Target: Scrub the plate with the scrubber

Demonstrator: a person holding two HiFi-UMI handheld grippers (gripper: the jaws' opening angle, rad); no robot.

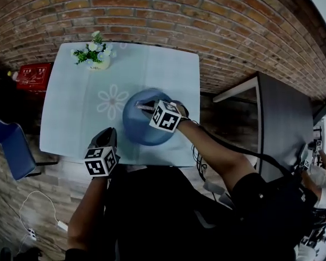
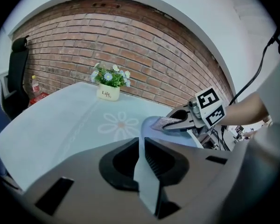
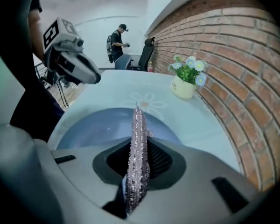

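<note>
A blue plate (image 1: 143, 128) lies on the pale blue table (image 1: 76, 107), near its front edge. My left gripper (image 1: 114, 133) is shut on the plate's near left rim (image 2: 146, 171), which runs as a pale strip between its jaws. My right gripper (image 1: 145, 107) hovers over the plate's far part, shut on a silvery, glittery scrubber (image 3: 137, 155). The scrubber's tip (image 1: 142, 106) points left over the plate's inside (image 3: 95, 127). From the left gripper view, the right gripper (image 2: 177, 122) holds the scrubber (image 2: 165, 122) just above the plate.
A small pot of flowers (image 1: 97, 55) stands at the table's far left by the brick wall. A red crate (image 1: 34, 75) and a blue chair (image 1: 10, 148) are left of the table, a dark table (image 1: 285, 118) to the right. A person (image 3: 117, 43) stands far off.
</note>
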